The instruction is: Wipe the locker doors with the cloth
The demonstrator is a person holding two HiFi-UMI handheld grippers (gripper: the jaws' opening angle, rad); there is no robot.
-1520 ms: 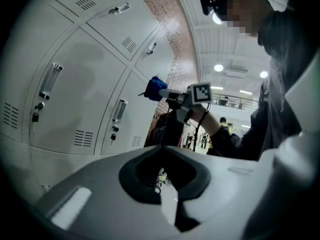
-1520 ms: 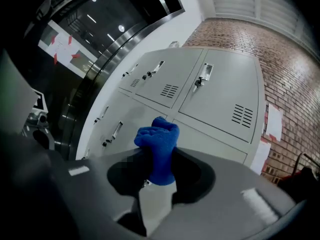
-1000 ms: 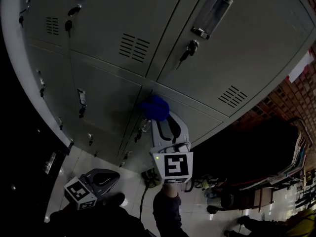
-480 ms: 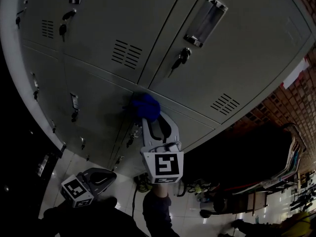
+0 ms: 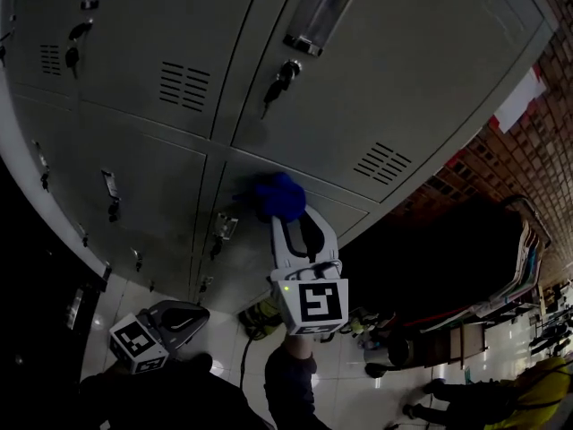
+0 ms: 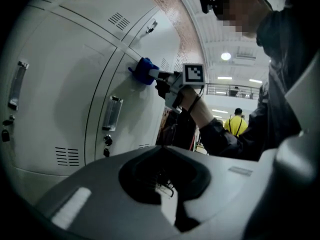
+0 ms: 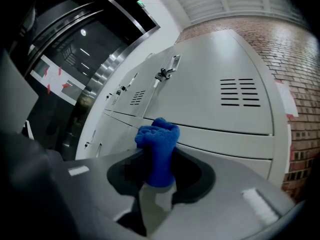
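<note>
The grey locker doors (image 5: pixel 403 79) fill the upper head view. A blue cloth (image 5: pixel 279 195) is pressed against a lower door just under the horizontal seam, to the right of the vertical seam. My right gripper (image 5: pixel 286 211) is shut on the cloth, with its marker cube (image 5: pixel 313 303) nearer me. In the right gripper view the cloth (image 7: pixel 159 139) stands bunched between the jaws of that gripper (image 7: pixel 157 156). The left gripper view shows the cloth (image 6: pixel 146 70) against the lockers (image 6: pixel 60 84). My left gripper (image 5: pixel 183 319) hangs low at the left, away from the lockers; its jaws (image 6: pixel 163 149) meet with nothing between them.
Keys hang from a lock (image 5: pixel 279 72) below a recessed handle (image 5: pixel 322 7), and a vent (image 5: pixel 380 162) sits above the cloth. A brick wall (image 5: pixel 528 150) adjoins the lockers at right. People stand on the tiled floor at bottom right (image 5: pixel 537 392).
The cloth in my right gripper has slid to the right along the lower door, away from the vertical seam. My left gripper stays low at the left.
</note>
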